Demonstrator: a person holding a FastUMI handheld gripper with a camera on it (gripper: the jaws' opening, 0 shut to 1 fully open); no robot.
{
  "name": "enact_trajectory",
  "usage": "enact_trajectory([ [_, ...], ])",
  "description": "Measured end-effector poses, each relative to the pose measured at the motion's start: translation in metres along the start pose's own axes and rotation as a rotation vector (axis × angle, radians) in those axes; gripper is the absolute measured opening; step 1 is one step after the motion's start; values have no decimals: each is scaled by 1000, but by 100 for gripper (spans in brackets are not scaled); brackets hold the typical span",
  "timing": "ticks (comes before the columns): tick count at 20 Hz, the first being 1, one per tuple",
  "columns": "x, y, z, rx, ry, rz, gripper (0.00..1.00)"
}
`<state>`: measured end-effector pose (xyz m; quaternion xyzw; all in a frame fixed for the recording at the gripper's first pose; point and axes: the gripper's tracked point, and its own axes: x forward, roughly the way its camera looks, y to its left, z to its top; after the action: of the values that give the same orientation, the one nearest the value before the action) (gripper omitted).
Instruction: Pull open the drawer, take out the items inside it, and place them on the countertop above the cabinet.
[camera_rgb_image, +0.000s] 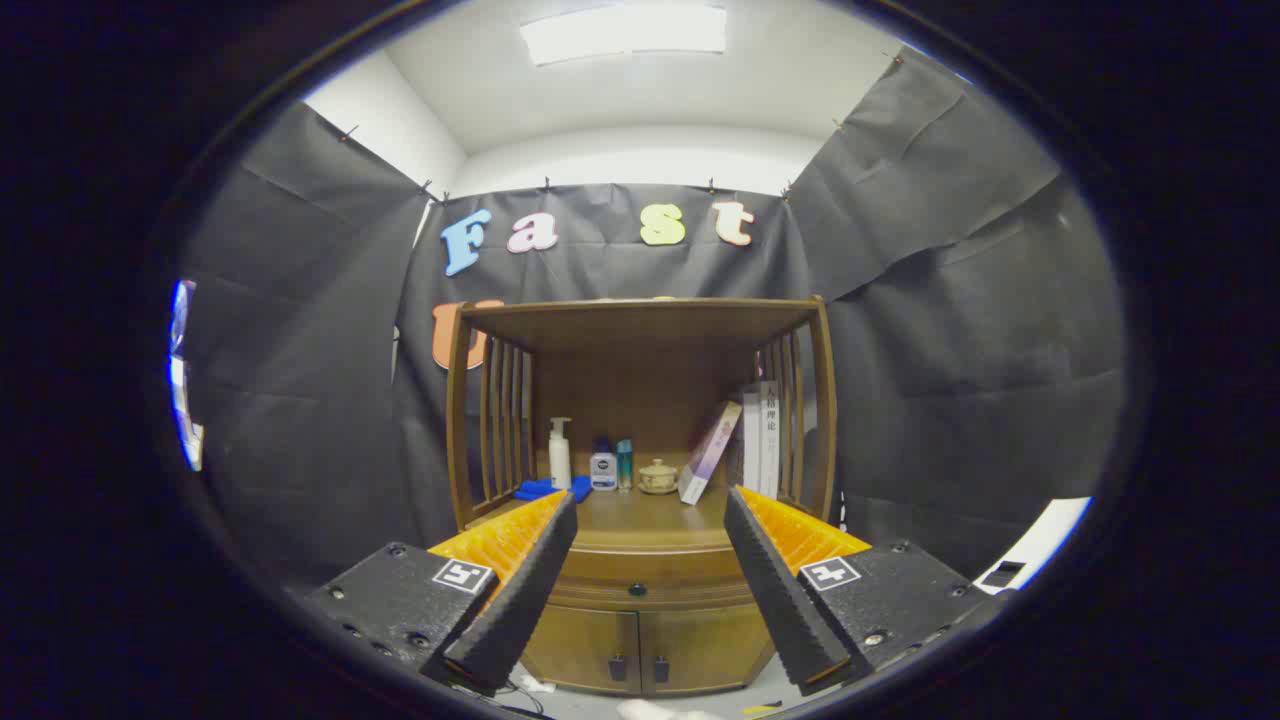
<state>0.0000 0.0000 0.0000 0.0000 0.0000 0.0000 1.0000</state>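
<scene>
Wooden cabinet (640, 600) stands ahead, its drawer (637, 589) closed between the spread, empty fingers (650, 590) of the gripper. Above it the table (650, 515) has open room in front; a pump bottle (560, 452), jars and leaning books (745, 445) line the back; spine writing is too small to read

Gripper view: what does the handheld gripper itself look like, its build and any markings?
The gripper has two wedge-shaped fingers with ribbed, toothed gripping faces, mounted on dark blocky carriers with visible screws. Each carrier bears a small square black-and-white marker tag.
</scene>
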Motion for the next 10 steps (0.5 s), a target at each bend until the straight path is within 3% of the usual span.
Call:
enact_trajectory([
  [10, 11, 15, -3, -22, 12, -8, 97],
])
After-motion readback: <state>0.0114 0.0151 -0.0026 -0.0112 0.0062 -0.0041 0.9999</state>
